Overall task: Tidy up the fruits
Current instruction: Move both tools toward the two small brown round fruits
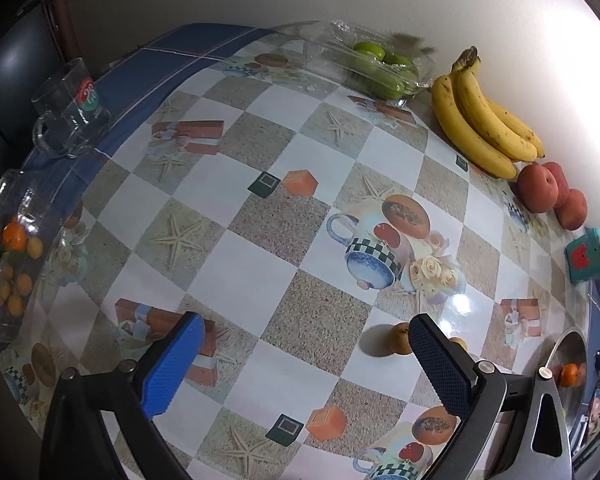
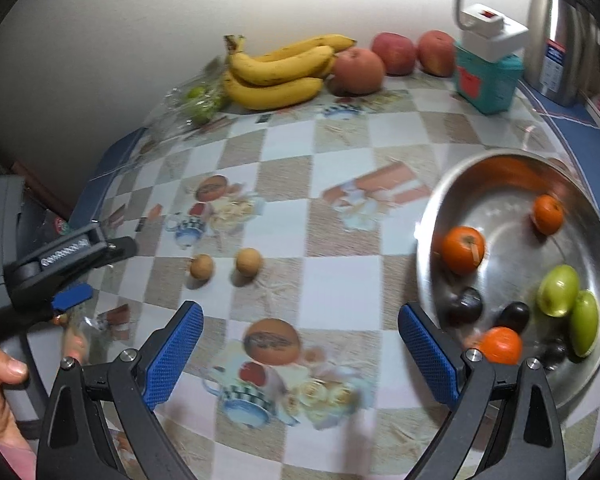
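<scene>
My left gripper (image 1: 306, 332) is open and empty above the patterned tablecloth; a small brown fruit (image 1: 400, 338) lies just beyond its right finger. In the right wrist view, two small brown fruits (image 2: 201, 267) (image 2: 249, 262) lie on the cloth ahead of my open, empty right gripper (image 2: 300, 322). A steel bowl (image 2: 452, 188) at the right holds oranges (image 2: 463, 250), green fruits (image 2: 558, 290) and dark fruits (image 2: 465, 305). Bananas (image 1: 480, 120) (image 2: 278, 70), red apples (image 1: 540, 194) (image 2: 358, 70) and bagged green fruits (image 1: 376, 66) sit along the wall. The left gripper (image 2: 92, 270) shows at the left.
A glass mug (image 1: 70, 114) and a clear container with small orange fruits (image 1: 14, 260) stand at the table's left edge. A teal box (image 2: 486, 74) with a white power strip (image 2: 494, 32) and a steel kettle (image 2: 556, 40) stand at the back right.
</scene>
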The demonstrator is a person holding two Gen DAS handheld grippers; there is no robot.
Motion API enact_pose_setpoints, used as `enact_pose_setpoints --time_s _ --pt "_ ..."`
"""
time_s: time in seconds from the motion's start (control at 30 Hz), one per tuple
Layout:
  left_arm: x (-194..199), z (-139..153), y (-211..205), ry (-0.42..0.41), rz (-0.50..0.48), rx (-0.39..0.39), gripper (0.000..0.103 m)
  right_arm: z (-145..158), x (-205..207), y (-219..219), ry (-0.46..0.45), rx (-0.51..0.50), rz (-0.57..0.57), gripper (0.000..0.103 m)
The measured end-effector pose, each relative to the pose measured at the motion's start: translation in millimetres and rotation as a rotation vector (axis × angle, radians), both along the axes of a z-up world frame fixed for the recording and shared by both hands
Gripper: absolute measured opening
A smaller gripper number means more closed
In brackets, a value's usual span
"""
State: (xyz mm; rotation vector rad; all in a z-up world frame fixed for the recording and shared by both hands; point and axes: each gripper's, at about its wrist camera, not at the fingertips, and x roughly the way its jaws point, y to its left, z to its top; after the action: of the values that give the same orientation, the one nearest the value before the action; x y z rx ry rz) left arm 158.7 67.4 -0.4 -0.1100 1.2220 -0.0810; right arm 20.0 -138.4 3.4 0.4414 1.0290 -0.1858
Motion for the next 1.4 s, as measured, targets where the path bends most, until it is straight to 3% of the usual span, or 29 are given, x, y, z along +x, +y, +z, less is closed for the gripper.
enact_pose_setpoints --time_s 0.3,0.6,0.67,1.07,1.17,1.4 --pt "10 -9 -9 -0.02 -0.035 -0.044 0.103 -21 24 7 0.021 0.04 -0.007 0.098" --pt "17 -14 -12 -0.027 -0.057 -0.081 0.103 -35 47 14 0.053 -0.001 -0.007 0.096" --pt "18 -18 -14 -0.006 -0.065 -0.1 0.103 -38 52 16 0.059 -0.004 -0.005 0.085" --pt "22 -30 -27 0.058 -0.105 -0.162 0.102 -48 72 25 0.062 0.025 0.007 0.058" --pt "22 -31 -30 0.065 -0.115 -0.172 0.094 -49 75 28 0.06 0.036 0.021 0.049" --pt "23 -36 -31 0.1 -0.112 -0.223 0.085 -54 81 34 0.066 0.042 0.035 0.043"
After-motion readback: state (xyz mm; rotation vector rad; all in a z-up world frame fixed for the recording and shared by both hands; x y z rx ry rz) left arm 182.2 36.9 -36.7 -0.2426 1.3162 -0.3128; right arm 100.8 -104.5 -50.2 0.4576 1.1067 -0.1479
